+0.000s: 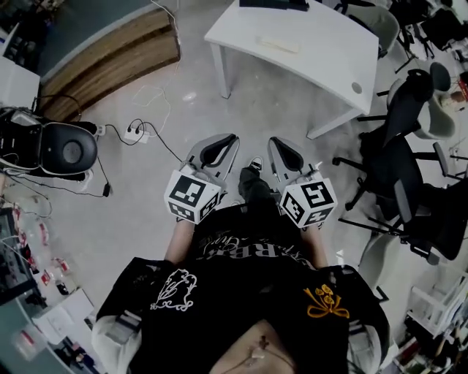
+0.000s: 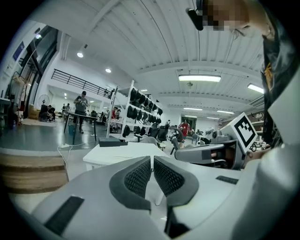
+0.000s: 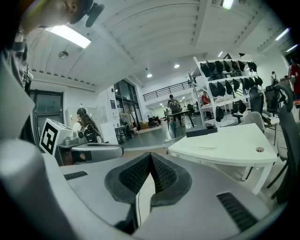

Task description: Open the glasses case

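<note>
A pale, flat glasses case (image 1: 278, 45) lies on the white table (image 1: 322, 62) ahead of me, and it also shows as a thin pale shape (image 3: 205, 146) in the right gripper view. Both grippers are held side by side in front of my body, well short of the table. My left gripper (image 1: 232, 139) is shut with nothing between its dark ribbed pads (image 2: 140, 176). My right gripper (image 1: 274, 142) is shut and empty too, its pads (image 3: 164, 173) meeting at the tip. Each gripper view shows the other gripper beside it.
A dark flat box (image 1: 274, 4) lies at the table's far edge. Black office chairs (image 1: 398, 168) crowd the right side. A power strip with cables (image 1: 135, 134) lies on the floor to the left, near a black stool (image 1: 66, 150) and a wooden step (image 1: 110, 58).
</note>
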Action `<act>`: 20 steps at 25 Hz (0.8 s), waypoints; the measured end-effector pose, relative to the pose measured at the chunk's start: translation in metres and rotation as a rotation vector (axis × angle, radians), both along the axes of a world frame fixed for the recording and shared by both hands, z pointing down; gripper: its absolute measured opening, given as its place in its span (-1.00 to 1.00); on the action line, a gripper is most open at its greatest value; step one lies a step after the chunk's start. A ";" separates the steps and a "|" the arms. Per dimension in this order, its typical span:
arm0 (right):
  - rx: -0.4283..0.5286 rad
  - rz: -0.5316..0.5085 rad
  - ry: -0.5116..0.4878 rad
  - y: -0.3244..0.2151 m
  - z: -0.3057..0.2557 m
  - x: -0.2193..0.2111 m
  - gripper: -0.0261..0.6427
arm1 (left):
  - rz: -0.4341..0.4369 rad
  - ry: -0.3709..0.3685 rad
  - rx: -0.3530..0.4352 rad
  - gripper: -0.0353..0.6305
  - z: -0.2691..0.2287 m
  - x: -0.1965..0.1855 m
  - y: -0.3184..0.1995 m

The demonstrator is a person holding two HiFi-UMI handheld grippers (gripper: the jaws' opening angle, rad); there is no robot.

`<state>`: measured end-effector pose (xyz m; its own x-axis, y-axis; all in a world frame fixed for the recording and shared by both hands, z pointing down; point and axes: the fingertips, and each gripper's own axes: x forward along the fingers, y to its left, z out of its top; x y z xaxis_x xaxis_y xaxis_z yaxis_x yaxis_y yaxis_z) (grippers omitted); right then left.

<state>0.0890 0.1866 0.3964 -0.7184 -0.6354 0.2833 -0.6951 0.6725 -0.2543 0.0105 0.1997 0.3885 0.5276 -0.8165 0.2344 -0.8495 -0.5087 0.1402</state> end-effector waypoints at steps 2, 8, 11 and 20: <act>0.010 -0.006 0.009 -0.032 -0.002 -0.004 -0.89 | 0.002 -0.009 0.009 -0.79 -0.005 -0.004 -0.035; 0.034 0.007 0.032 -0.136 -0.012 0.017 -0.89 | 0.017 -0.029 0.041 -0.79 -0.028 0.018 -0.140; 0.026 0.008 0.018 -0.173 -0.011 0.025 -0.89 | 0.012 -0.043 0.033 -0.79 -0.030 0.024 -0.174; -0.007 -0.007 -0.008 -0.237 0.003 0.036 -0.89 | -0.030 -0.072 0.000 -0.79 -0.022 0.028 -0.235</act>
<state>0.1252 -0.0508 0.3995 -0.7252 -0.6281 0.2820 -0.6881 0.6757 -0.2645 0.0382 -0.0358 0.3669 0.4843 -0.8319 0.2710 -0.8724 -0.4824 0.0786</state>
